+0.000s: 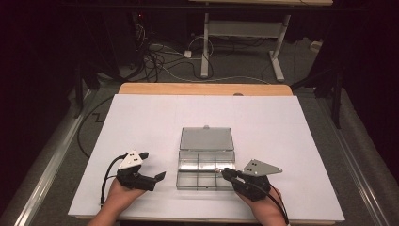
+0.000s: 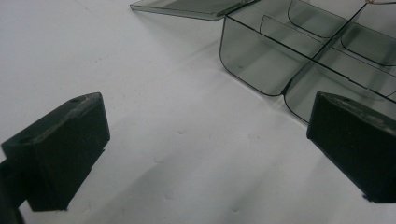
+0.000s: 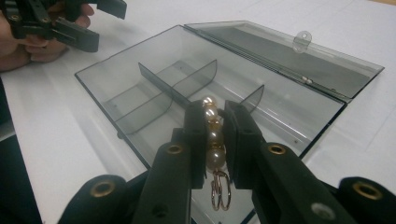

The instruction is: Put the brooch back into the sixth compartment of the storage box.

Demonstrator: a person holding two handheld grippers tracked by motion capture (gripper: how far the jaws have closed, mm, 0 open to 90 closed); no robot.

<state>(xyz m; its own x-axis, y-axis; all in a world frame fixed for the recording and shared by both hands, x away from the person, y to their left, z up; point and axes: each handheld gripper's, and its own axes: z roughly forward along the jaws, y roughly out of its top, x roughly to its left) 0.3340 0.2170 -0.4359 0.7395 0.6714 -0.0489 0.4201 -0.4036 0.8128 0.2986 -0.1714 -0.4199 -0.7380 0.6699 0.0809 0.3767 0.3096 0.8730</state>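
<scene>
Pearl-and-gold bead string (image 3: 212,140): clamped between the nearly closed jaws of the right tool (image 3: 214,135), above the smoky plastic compartment box (image 1: 205,162), lid open, on the white table (image 1: 141,122). Left tool (image 1: 153,165): jaws wide apart, empty, beside the box. The right gripper view alone resolves the beads.

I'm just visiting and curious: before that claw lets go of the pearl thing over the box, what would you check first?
1. Right claw clamped on the pearl-and-gold-ring jewellery piece: ok.
2. Smoky clear plastic compartment box lid open, lying flat: ok.
3. Jewellery piece above a compartment, not a divider: cannot tell.
4. Compartments empty: ok.
5. Left claw open and apart from the box: ok.
</scene>
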